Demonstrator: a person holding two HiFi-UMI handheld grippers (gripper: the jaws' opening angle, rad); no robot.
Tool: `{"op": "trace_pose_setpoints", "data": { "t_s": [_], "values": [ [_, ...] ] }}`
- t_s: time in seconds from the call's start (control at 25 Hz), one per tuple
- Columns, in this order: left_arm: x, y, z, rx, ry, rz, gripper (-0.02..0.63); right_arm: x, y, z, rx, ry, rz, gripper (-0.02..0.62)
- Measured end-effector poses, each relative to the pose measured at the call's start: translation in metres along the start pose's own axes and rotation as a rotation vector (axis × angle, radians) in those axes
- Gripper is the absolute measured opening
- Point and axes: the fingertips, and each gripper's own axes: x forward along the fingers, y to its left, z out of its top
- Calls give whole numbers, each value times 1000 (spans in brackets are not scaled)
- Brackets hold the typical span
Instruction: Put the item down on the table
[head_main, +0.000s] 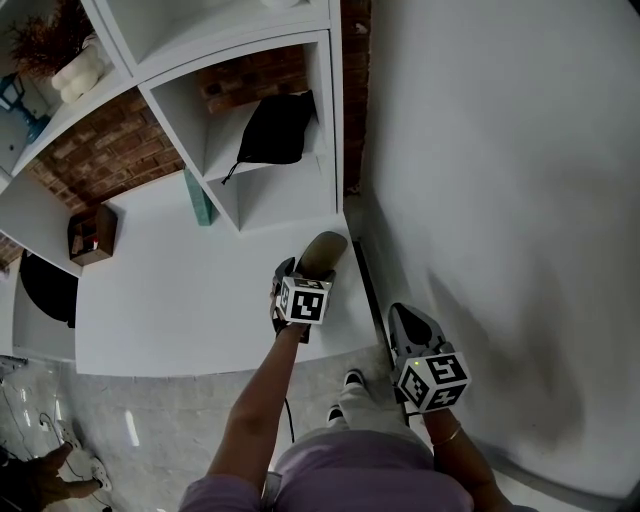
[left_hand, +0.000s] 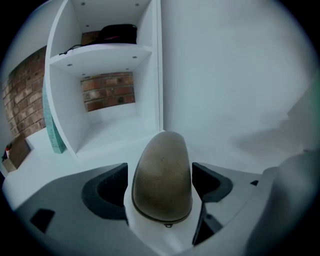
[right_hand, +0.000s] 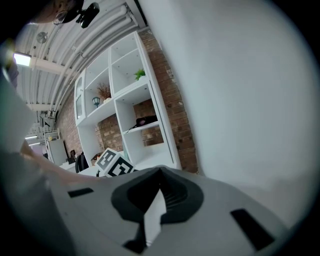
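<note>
Entry: brown case (left_hand: 162, 175), oval, clasped between the fingers (left_hand: 106, 191) of the left gripper (head_main: 300, 282). Its long axis runs straight ahead of them, far end toward the shelf unit (left_hand: 107, 100). We judge the lowering falls to this arm. The right gripper (right_hand: 154, 202), pinched together on nothing, hangs off to the right by the wall (head_main: 500, 150). Beneath the fingers lies the white table (head_main: 180, 300); whether the case touches it, we cannot tell.

Two claws (head_main: 305, 272) (head_main: 405, 320), one brown pouch (head_main: 322, 250), one black bag (head_main: 275, 130), one teal book (head_main: 198, 197)
</note>
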Motion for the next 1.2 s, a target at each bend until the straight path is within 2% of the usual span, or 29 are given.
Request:
{"op": "trace_pose_setpoints", "data": {
  "t_s": [0.4, 0.64, 0.96, 1.2],
  "values": [
    [-52, -1, 15, -88, -135, -25, 377, -3, 13, 0, -11, -6, 33, 2],
    [-91, 8, 18, -128, -214, -5, 291, -9, 25, 1, -18, -12, 57, 2],
    [-141, 15, 11, -219, -294, 4, 184, -18, 42, 0, -31, -22, 91, 2],
    [-172, 14, 2, -244, -330, 17, 142, -28, 51, -1, -37, -31, 105, 2]
  ]
}}
